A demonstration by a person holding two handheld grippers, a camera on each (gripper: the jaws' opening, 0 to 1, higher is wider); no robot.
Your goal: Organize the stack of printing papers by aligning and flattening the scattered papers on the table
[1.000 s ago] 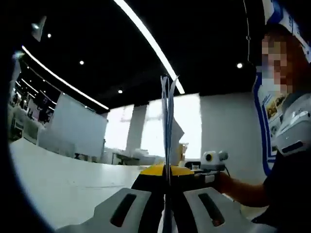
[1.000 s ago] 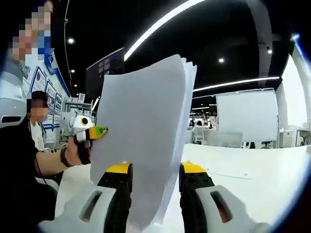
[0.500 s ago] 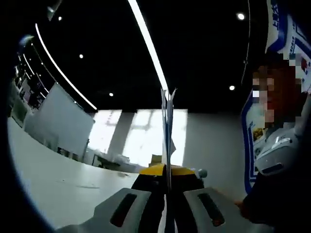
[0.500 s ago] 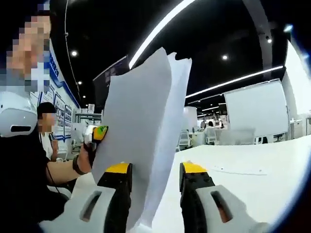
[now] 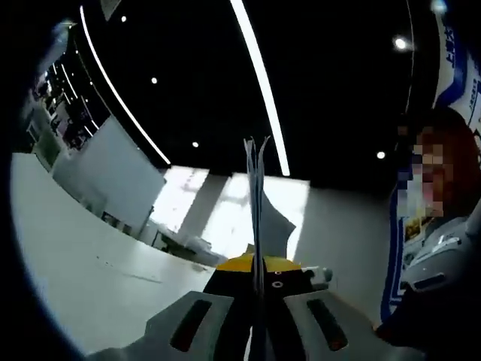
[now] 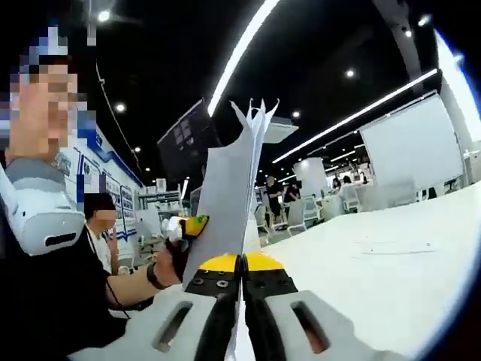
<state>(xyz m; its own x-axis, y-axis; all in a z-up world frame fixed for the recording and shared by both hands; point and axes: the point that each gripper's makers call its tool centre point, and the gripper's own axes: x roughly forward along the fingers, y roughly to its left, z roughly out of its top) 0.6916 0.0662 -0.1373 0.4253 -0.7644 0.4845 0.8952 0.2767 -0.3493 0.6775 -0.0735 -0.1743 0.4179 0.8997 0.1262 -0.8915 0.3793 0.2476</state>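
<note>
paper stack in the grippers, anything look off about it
Yes. The stack of white printing sheets, clamped upright by the right gripper and the left gripper, is uneven: its top corners fan apart into separate points instead of one flush edge.

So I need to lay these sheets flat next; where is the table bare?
Bare white table spreads right of the right gripper, and table left of the left gripper. Crowded between: paper stack and the person's hand.

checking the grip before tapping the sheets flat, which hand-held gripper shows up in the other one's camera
The left hand-held gripper: the right gripper view catches its yellow-tipped jaws, held in the person's hand, clamping the far edge of the white printing paper stack.
</note>
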